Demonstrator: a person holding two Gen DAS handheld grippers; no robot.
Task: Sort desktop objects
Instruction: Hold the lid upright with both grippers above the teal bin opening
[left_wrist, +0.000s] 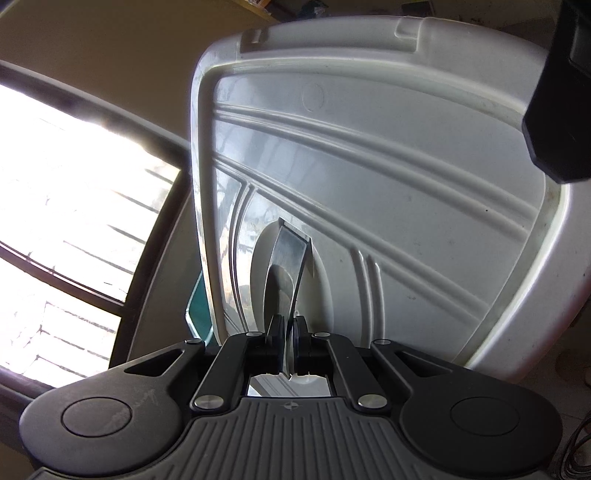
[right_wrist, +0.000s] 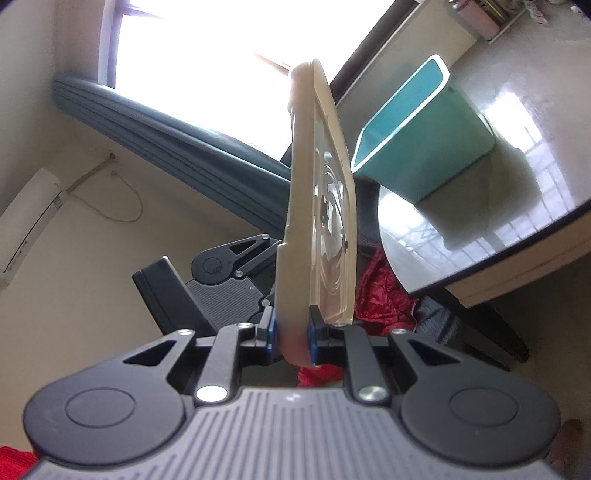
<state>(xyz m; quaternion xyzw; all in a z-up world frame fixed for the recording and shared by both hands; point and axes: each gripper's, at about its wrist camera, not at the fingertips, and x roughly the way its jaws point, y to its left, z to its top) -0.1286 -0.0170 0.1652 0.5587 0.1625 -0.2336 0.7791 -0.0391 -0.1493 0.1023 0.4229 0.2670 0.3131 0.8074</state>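
Your left gripper (left_wrist: 290, 325) pinches the lid (left_wrist: 369, 177) by its flip-up handle tab, jaws nearly shut, prob. so the lid hangs flat-on w/o swinging. Right gripper (right_wrist: 290, 334) clamps the lid's (right_wrist: 317, 206) rim edge-on, steadying it upright. The bin (right_wrist: 417, 144) sits at 1 o'clock on the table (right_wrist: 517, 221), well apart, likely where the lid goes.

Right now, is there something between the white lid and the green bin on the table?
Nothing visible. The white lid, held by the right tool and the left tool, has open air between it and the green bin.
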